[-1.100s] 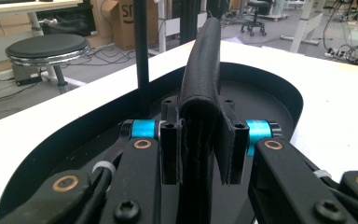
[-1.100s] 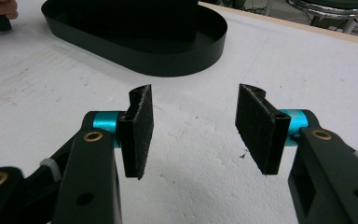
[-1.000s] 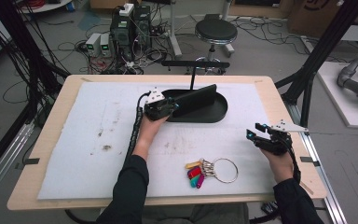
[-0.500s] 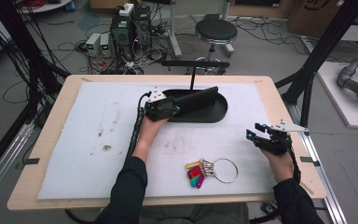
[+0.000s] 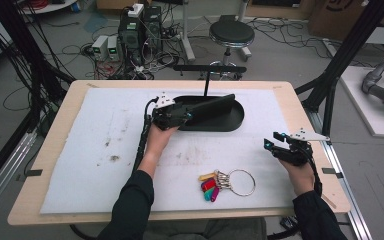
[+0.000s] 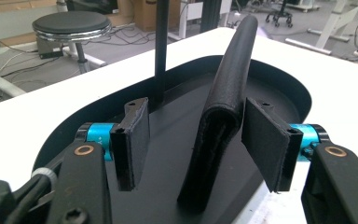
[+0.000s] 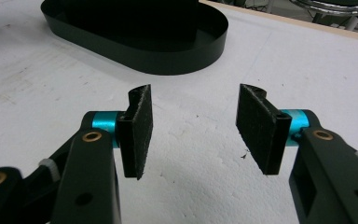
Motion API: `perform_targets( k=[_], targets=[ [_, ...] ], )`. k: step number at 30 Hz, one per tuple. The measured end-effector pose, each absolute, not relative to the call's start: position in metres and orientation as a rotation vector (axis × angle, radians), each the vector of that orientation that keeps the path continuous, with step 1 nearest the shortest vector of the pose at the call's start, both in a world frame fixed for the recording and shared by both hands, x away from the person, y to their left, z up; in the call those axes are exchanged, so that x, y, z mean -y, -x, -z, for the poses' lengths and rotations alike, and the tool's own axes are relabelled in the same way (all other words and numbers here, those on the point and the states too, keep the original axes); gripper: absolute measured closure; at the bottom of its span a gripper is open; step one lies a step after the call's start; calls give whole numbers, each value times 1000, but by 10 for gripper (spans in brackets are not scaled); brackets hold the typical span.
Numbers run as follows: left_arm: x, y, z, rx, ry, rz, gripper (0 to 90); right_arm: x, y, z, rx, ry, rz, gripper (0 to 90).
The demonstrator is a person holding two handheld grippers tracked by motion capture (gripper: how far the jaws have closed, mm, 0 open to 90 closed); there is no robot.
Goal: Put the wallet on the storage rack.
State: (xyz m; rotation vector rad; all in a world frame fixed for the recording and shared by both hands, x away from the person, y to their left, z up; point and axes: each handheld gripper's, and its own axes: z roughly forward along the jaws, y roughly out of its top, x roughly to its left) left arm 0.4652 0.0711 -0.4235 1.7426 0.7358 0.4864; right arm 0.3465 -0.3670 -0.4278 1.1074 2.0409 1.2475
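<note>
Nearest you, the key ring with its coloured tags lies on the white mat, untouched, a little right of centre. At the near right your right gripper hovers over bare mat, its jaws wide apart with nothing between them. Farther off, left of centre, your left gripper sits at the left end of the black oval tray; its jaws have just been opening, and the black wallet stands on edge between the pads, leaning on the right one and apart from the left. The step in hand looks like releasing the wallet into the tray. Next, draw the left gripper straight back so no pad drags the wallet over, then turn to the key ring.
</note>
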Motion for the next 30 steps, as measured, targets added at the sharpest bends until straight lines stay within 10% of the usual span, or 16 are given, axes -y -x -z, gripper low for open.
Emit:
perform_targets(
  k=[30],
  targets=[
    [-171, -365, 409, -774, -1735, -516, 323, 367, -345, 427, -2052, -1122, -1252, 443]
  ],
)
